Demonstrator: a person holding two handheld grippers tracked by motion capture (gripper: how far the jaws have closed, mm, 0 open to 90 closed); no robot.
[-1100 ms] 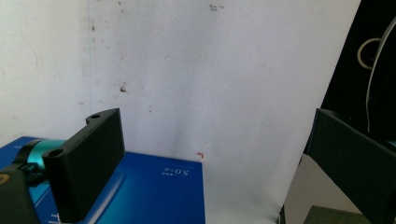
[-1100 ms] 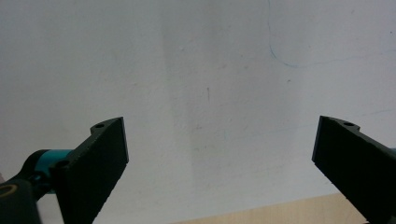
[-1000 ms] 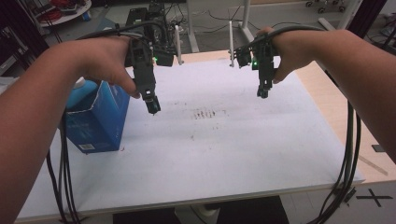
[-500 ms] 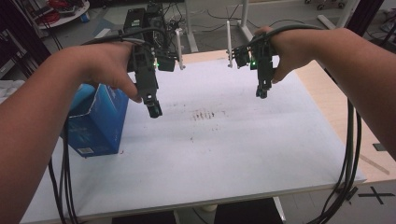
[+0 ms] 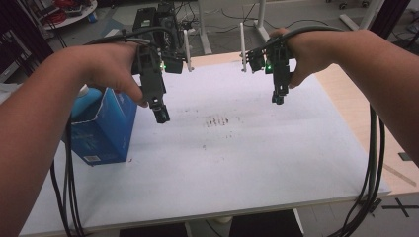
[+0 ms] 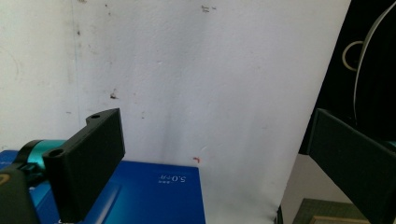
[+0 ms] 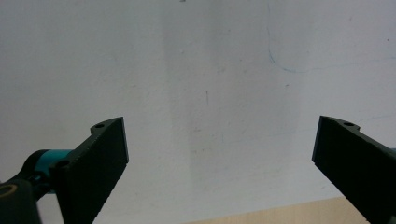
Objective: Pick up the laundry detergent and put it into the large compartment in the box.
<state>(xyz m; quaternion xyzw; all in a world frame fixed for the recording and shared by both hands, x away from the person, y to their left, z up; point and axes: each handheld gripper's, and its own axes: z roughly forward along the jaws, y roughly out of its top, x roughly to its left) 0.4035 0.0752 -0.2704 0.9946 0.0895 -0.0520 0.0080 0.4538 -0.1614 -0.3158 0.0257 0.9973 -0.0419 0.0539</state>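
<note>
The blue box stands at the table's left edge, just beside the left gripper. The right gripper hovers well apart from it. Both hold their jaws wide and empty; the box perhaps contains a bottle, I cannot tell.

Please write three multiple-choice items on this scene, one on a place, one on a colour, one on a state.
1. Where does the box stand on the white table?
A. near its left edge
B. at its centre
C. at its right edge
2. What colour is the box?
A. red
B. blue
C. yellow
3. How do the jaws of the left gripper and the right gripper stand?
A. both shut
B. one shut on the box
C. both open, holding nothing

Answers: 1 A, the high view shows it below the left forearm; 2 B, its sides are blue; 3 C, each gripper view shows a wide, empty gap.
</note>
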